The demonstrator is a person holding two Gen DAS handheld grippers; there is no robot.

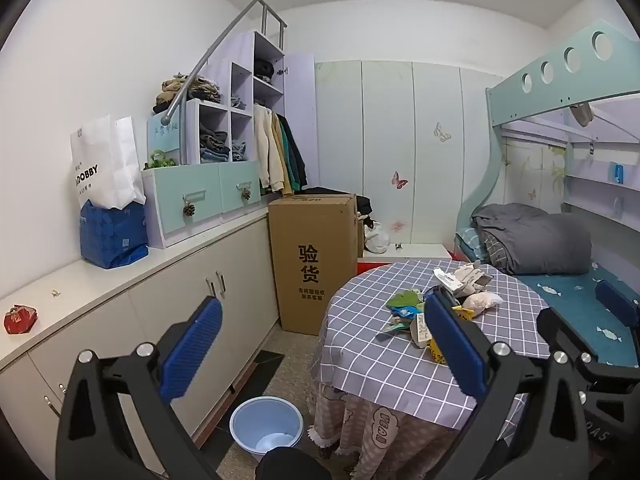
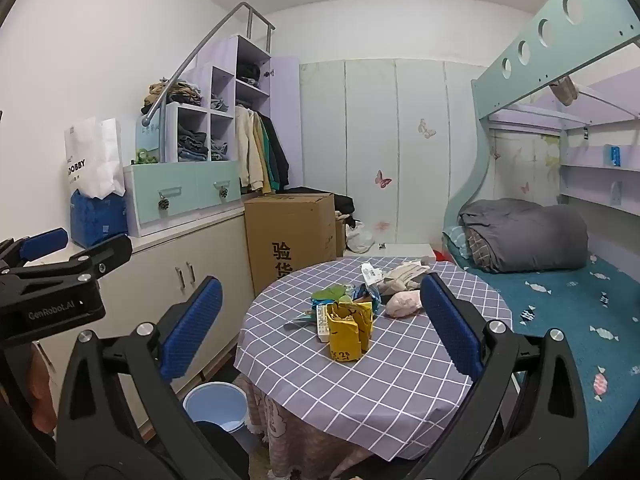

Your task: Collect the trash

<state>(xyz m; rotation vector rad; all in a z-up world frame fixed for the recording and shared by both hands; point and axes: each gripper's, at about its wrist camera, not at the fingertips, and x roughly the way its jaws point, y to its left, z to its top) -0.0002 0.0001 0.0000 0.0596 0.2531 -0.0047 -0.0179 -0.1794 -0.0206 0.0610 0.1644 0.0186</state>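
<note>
A heap of trash sits on the round table with a grey checked cloth [image 2: 360,380]: a crumpled yellow carton [image 2: 349,330], green and blue wrappers [image 2: 332,294], a pink wad [image 2: 404,303] and torn paper packaging [image 2: 400,272]. The same heap [image 1: 440,300] shows in the left wrist view, on the table [image 1: 380,360]. A light blue bucket [image 1: 266,426] stands on the floor left of the table, also seen low in the right view as the bucket [image 2: 216,404]. My left gripper [image 1: 320,352] is open and empty, short of the table. My right gripper [image 2: 320,328] is open and empty, the carton lying beyond it.
A tall cardboard box [image 1: 312,260] stands behind the table beside a long low cabinet [image 1: 120,320]. On the cabinet are a blue bag [image 1: 114,232], a white paper bag and a small red packet [image 1: 20,319]. A bunk bed [image 2: 560,300] with a grey quilt runs along the right.
</note>
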